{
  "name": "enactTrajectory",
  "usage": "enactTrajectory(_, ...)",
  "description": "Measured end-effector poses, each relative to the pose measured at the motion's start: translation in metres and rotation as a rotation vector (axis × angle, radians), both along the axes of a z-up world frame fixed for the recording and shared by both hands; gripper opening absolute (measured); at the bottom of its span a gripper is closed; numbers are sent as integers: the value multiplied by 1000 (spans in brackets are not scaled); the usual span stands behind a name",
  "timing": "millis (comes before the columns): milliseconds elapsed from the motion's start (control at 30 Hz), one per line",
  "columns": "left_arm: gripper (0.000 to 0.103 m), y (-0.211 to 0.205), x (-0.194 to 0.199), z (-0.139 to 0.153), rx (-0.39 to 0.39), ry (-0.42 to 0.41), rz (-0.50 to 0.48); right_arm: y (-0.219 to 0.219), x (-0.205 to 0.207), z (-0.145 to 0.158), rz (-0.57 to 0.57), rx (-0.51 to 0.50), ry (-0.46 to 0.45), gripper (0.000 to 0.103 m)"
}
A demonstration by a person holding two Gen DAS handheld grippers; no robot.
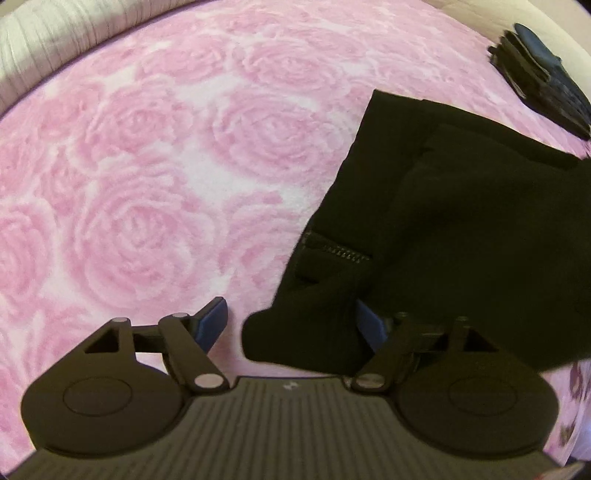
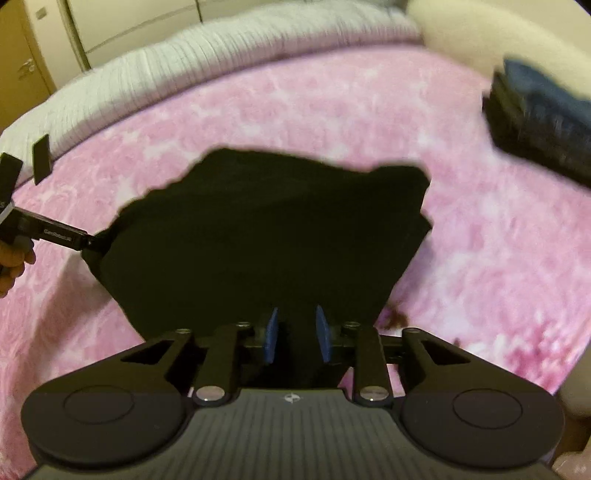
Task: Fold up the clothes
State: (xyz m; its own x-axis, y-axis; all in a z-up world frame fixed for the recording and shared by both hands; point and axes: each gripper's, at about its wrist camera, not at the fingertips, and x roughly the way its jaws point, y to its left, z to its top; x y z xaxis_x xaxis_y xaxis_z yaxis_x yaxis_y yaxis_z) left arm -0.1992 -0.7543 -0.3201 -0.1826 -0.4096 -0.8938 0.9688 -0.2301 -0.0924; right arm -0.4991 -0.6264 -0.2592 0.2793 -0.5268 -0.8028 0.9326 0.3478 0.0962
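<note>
A black garment (image 1: 461,221) with a short zipper (image 1: 345,254) lies partly folded on the pink rose-patterned blanket (image 1: 147,166). My left gripper (image 1: 291,325) is open wide at the garment's near corner; the cloth drapes over its right finger and a lobe of fabric sits between the blue pads (image 1: 211,323). In the right wrist view the same black garment (image 2: 266,236) spreads ahead, and my right gripper (image 2: 297,334) is shut on its near edge, dark cloth filling the narrow gap between the fingers. The left gripper's body (image 2: 61,234) touches the garment's left corner, held by a hand (image 2: 13,266).
A stack of dark folded clothes (image 2: 543,122) sits at the blanket's far right, also the dark stack (image 1: 546,77) in the left view. Pale ribbed bedding (image 2: 221,51) borders the far edge, with cupboard doors (image 2: 122,22) behind. Bare pink blanket (image 2: 498,240) surrounds the garment.
</note>
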Motion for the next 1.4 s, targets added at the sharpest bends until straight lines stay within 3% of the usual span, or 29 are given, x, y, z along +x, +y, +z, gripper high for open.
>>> enactTrajectory(67,67,7,1,14,-38,5,-13,13,8,2,24,3,8,30)
enactTrajectory(167,59,19,-2,26,-84,11,-31,21,13,-20,-2,59,42,30)
enactTrajectory(267,62,17,-4,1,-25,-9,-40,20,17,-38,-34,77,52,31)
enactTrajectory(367,64,12,-3,-17,2,19,-33,21,16,-28,-56,87,43,32)
enactTrajectory(567,59,32,1,20,-56,25,-29,43,6,0,-131,126,25,35)
enactTrajectory(767,59,61,-1,43,-85,17,-16,40,18,-1,-83,122,16,36)
enactTrajectory(933,59,61,-36,17,-83,24,-93,22,28,-48,-43,169,62,37)
enactTrajectory(1067,56,63,-60,-7,-23,-26,-121,27,20,-28,-53,196,33,42)
enactTrajectory(1100,56,69,-61,-1,-22,-35,-123,29,17,-22,-56,204,25,42)
enactTrajectory(1233,59,99,-55,37,-19,-58,-88,47,-2,5,-99,238,-9,63)
enactTrajectory(1400,74,140,-49,90,-62,-103,-63,70,-11,28,-76,272,13,77)
